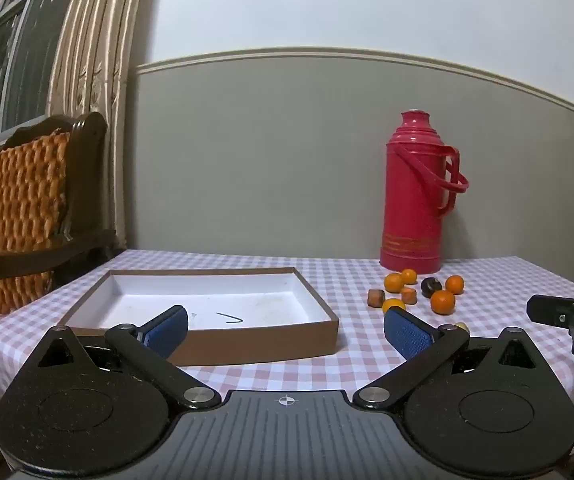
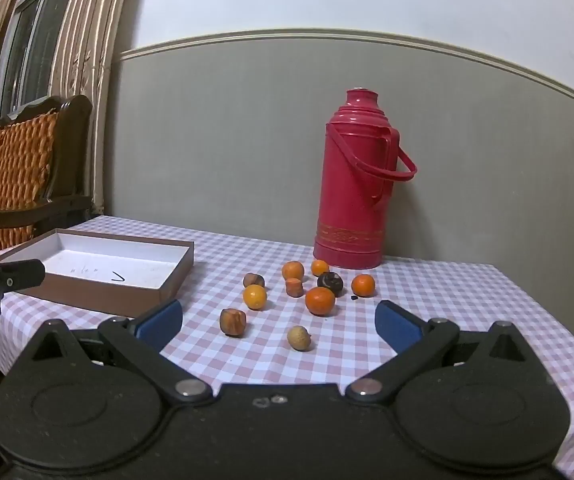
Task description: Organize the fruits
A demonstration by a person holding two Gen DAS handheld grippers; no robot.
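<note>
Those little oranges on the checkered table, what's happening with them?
Someone is about to sort the fruit. The small oranges and a few brown fruits lie loose on the tablecloth in front of the red thermos. The brown box beside them holds no fruit. The left hand-held gripper and the right hand-held gripper are both open, holding nothing.
</note>
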